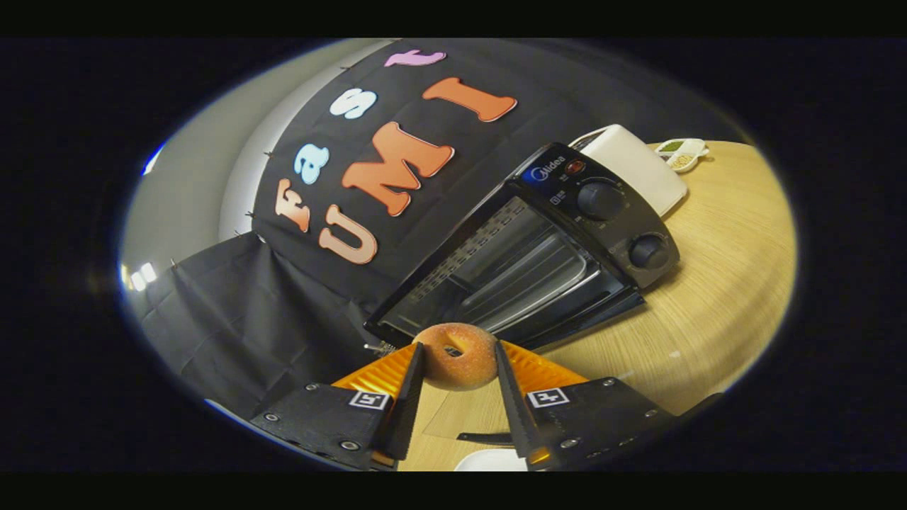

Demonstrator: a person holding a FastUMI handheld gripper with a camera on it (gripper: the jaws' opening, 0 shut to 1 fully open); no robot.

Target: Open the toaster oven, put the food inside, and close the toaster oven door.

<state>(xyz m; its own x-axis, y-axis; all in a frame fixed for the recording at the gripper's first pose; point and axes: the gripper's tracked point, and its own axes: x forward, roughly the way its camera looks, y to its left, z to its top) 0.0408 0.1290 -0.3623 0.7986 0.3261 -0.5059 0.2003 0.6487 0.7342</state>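
Gripper point(457, 365) pinching doughnut point(455, 354) before open toaster oven point(524, 262); doughnut's lower edge hidden, oven interior dim.

Tan sugared doughnut point(455, 354), black toaster oven point(528, 248), wood-grain table point(716, 283).

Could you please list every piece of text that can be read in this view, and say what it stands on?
"Midea": brand mark at the top of the toaster oven control panel, above the knobs.
Small markings under that mark and around the knobs: too small to read.
Square markers on the gripper body: coded patterns, not words.
Doughnut, clamped between the fingers: no text.
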